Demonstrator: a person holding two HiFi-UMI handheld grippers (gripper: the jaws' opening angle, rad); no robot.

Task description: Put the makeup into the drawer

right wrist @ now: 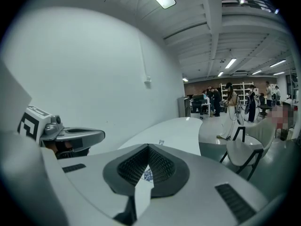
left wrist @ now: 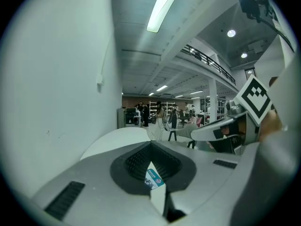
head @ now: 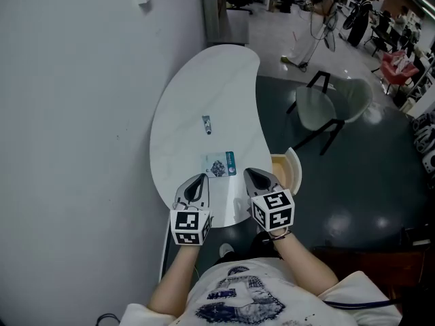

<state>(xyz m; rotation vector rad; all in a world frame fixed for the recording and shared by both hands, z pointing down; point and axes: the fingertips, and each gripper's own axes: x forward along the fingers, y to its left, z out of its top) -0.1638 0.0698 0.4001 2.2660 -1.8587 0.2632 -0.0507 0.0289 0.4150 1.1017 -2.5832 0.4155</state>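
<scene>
— What is lying in front of you?

— A white, bean-shaped table (head: 204, 87) is running along the grey wall (head: 75, 114), and I am standing at its near end. One white chair (head: 329, 104) is sitting beside it on the dark floor.

— How many makeup things are you counting?

— Two, both resting on the tabletop. One small tube (head: 206, 124) is lying near the middle, and one flat packet (head: 220, 164) with a teal edge is lying closer to me, apart from the tube.

— And containers?

— One drawer (head: 291, 168) is standing open at the table's right edge, just beside my right claw. I am seeing only part of its tan inside, so I cannot tell what it is holding.

— What are your claws doing?

— I am holding two of them over the near edge. My left claw (head: 198, 179) is pressing its jaws together on nothing, and my right claw (head: 250, 174) is doing the same. The packet is showing just past both sets of tips, and neither claw is touching it.
</scene>
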